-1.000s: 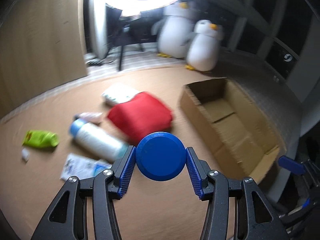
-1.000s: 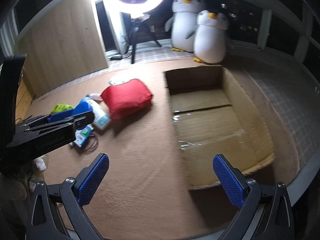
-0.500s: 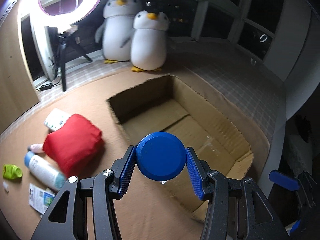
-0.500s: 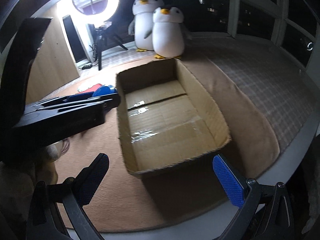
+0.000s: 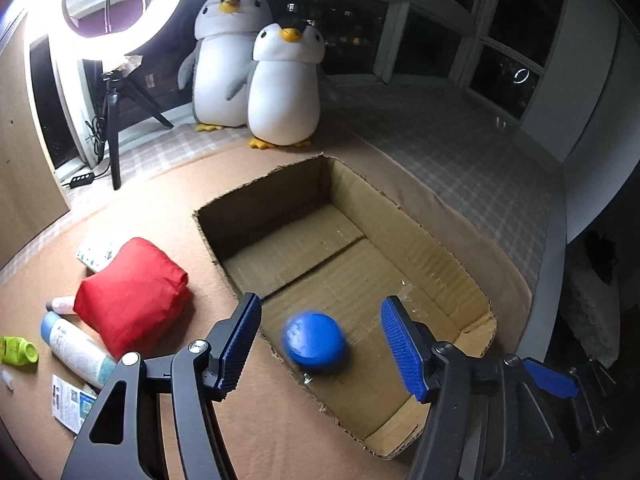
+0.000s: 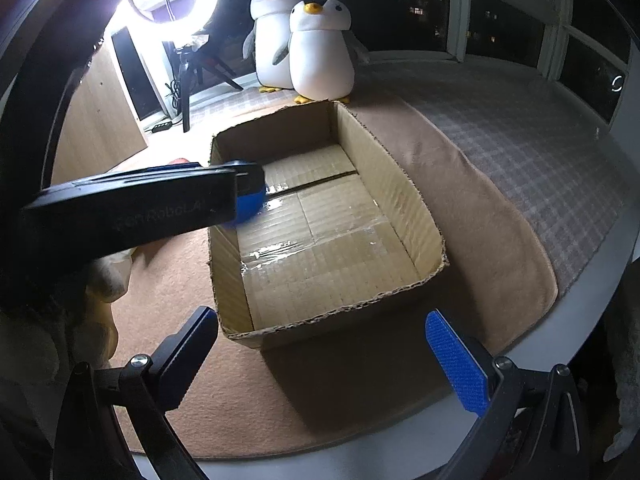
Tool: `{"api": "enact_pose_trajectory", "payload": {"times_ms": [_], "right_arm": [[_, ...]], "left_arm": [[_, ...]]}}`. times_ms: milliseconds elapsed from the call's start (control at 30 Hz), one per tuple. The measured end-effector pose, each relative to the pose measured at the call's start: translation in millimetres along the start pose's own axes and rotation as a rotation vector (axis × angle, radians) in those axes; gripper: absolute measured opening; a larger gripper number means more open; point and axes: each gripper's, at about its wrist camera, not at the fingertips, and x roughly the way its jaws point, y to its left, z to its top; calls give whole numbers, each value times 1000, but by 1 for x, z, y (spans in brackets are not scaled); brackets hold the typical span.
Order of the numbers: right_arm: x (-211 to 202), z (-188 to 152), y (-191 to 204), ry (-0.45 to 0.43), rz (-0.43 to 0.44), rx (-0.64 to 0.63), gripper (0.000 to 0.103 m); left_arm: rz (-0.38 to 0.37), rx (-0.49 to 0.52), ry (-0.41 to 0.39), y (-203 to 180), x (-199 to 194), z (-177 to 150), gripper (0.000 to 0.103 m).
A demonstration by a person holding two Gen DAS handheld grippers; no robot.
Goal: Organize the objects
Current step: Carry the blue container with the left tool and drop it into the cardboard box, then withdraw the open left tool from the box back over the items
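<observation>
Both tool pads opening, blue ball released

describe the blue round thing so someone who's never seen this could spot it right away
Find the open cardboard box in front of the two plush penguins. The blue disc is over its near corner, between the left claw's open pads and touching neither. It is the only thing in the box; the rest lie on the mat beside it.

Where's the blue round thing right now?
In the left wrist view, the blue round thing sits blurred inside the cardboard box, near its near-left wall, between the open left tongs, untouched.
</observation>
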Motion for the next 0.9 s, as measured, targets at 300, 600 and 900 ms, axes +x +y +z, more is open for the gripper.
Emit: {"api": "enact_pose_trajectory", "payload": {"times_ms": [300,600,900], "right_arm": [[-1,3,19,-2,21,-27,102],[9,14,62,9,110,-86,102],[28,36,136,28,251,-231,102]], "left_arm": [[55,-59,-20,42,-25,-12,66],[172,-210,-20,134,-69,-59,66],[311,-408,-10,236,-120,-129,66]]}}
